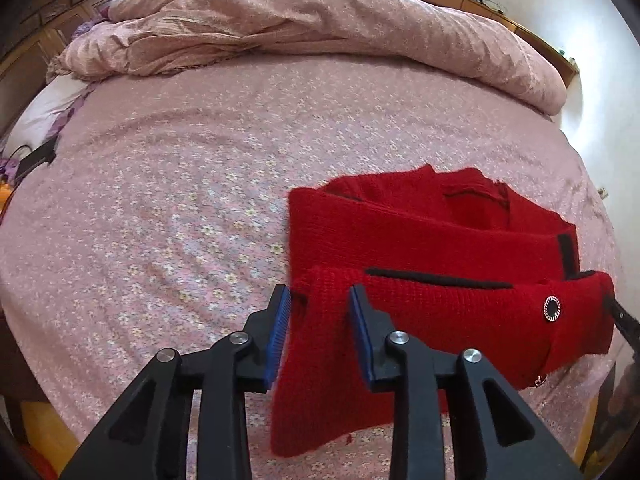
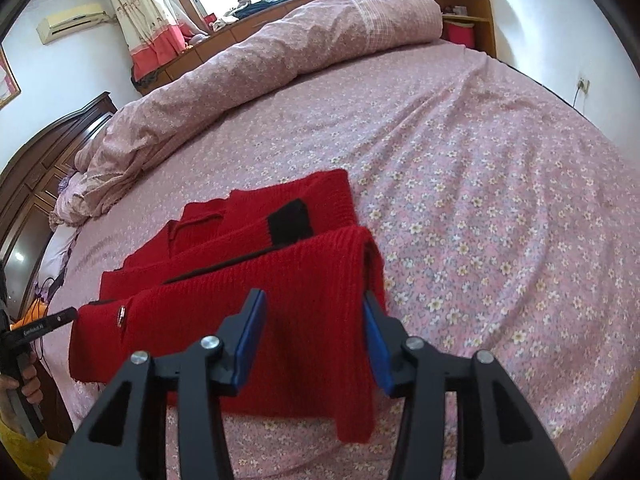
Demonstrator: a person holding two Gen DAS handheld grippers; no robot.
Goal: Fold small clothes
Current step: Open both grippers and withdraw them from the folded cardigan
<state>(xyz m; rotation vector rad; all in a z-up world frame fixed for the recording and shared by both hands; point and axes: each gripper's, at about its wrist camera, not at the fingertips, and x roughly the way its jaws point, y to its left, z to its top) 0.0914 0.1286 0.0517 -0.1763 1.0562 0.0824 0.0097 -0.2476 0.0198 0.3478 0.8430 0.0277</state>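
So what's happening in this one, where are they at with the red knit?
A person with a handheld gripper in each hand is folding a red knit cardigan on a bed with a pink floral sheet. The near edge has been folded over. The left gripper and right gripper each straddle an end of that fold, jaws apart and not pinching it, so the fabric looks released. A rolled duvet lies at the far side.
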